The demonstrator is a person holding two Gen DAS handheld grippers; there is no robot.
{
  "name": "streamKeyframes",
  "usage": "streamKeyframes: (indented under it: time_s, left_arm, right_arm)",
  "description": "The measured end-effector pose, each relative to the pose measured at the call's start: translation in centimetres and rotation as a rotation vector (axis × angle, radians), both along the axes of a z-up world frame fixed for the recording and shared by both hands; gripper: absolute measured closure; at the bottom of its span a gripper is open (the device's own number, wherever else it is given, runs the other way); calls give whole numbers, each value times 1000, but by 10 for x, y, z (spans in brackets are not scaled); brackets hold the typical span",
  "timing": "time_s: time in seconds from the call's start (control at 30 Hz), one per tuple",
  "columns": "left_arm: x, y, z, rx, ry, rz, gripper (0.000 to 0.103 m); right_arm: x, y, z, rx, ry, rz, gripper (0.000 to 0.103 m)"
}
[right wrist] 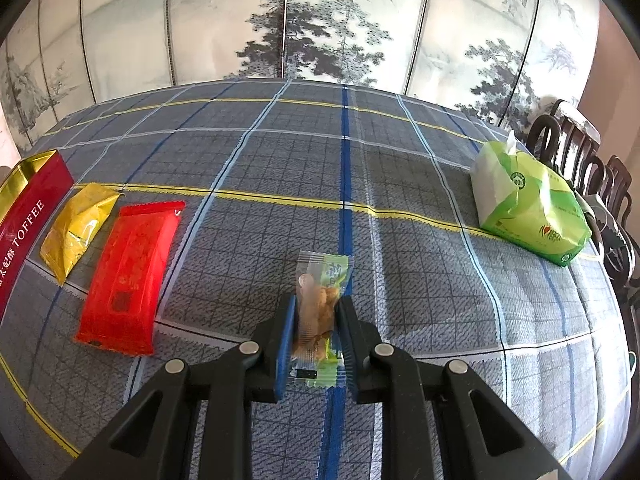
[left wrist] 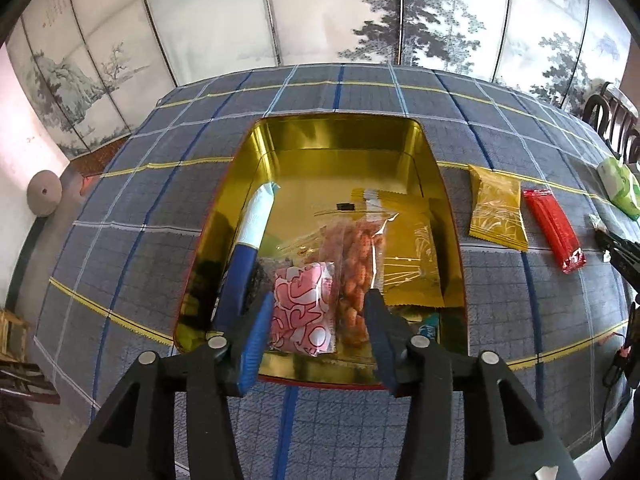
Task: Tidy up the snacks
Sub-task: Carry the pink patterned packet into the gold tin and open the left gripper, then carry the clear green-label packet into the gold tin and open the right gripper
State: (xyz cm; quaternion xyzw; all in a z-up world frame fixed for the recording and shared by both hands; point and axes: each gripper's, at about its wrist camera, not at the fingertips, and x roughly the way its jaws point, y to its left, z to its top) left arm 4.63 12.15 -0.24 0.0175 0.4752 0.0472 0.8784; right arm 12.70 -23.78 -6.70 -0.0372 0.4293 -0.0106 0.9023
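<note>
My left hand-held gripper (left wrist: 316, 332) gapes over the tin's (left wrist: 344, 144) six-o'clock rim; my right hand-held gripper (right wrist: 316, 336) pinches a green-ended snack (right wrist: 320, 300), bare bench (right wrist: 400, 200) toward twelve.

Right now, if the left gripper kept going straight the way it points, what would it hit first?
Probably the pink packet lying between the left gripper's open jaws in the tin; depth is unclear.

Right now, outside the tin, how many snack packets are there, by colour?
gold packet: 1
red packet: 1
green-and-clear packet, gripped in the right tongs: 1
Total: 3
</note>
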Motion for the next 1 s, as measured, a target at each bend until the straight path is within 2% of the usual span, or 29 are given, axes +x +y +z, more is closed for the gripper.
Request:
streamKeyframes:
  time_s: [0.07, 0.43, 0.53, 1.0]
  left_arm:
    - [-1, -2, 2, -1, -8, -5, 56]
    - [-10, -4, 19, 6, -61, -3, 35]
    - [-12, -5, 22, 17, -85, 1, 33]
    - [-14, 0, 21, 4, -76, 14, 29]
  right_arm:
    - [1, -1, 0, 7, 2, -7, 82]
    - [5, -4, -1, 33, 11, -28, 82]
    - [5, -5, -1, 38, 11, -29, 82]
    - [0, 9, 5, 18, 20, -53, 82]
